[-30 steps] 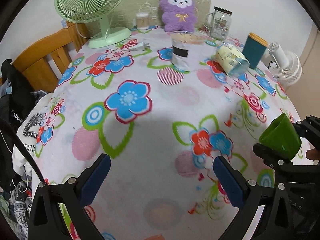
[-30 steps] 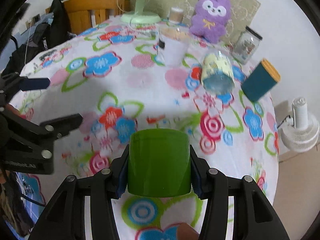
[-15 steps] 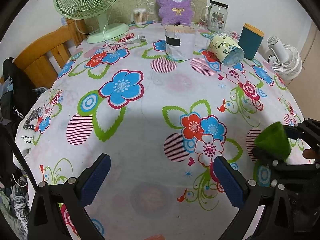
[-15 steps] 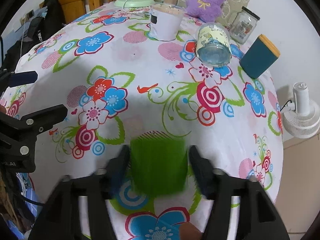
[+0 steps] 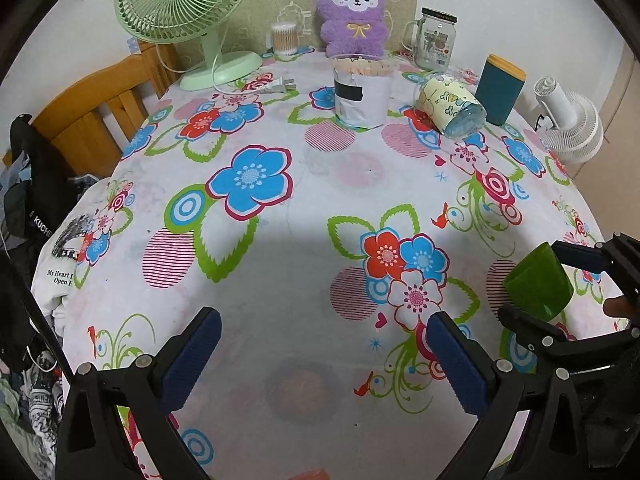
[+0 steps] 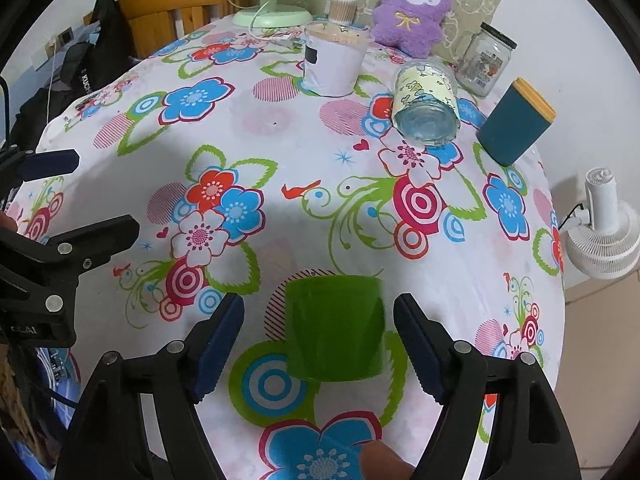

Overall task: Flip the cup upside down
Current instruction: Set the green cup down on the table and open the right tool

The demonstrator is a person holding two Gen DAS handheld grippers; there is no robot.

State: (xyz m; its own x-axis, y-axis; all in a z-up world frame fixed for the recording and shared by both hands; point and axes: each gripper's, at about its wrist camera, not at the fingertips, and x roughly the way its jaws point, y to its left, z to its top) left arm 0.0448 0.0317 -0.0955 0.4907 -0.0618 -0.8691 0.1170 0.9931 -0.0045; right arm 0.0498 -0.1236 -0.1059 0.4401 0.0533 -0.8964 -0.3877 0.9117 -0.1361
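Observation:
A green plastic cup stands on the flowered tablecloth near the table's front right edge, wider end down and flat base up. My right gripper is open, its blue pads on either side of the cup with gaps showing. The left wrist view shows the same cup at the right between the right gripper's fingers. My left gripper is open and empty, low over the front of the table, left of the cup.
At the back stand a green fan, a purple plush, a white paper-wrapped container, a glass jar, a teal canister and a tipped printed glass. A white fan sits off the right edge. A wooden chair is left.
My right gripper lowered the green cup to the tablecloth and opened; the cup now stands free between the pads. The left gripper stayed open and hardly moved.

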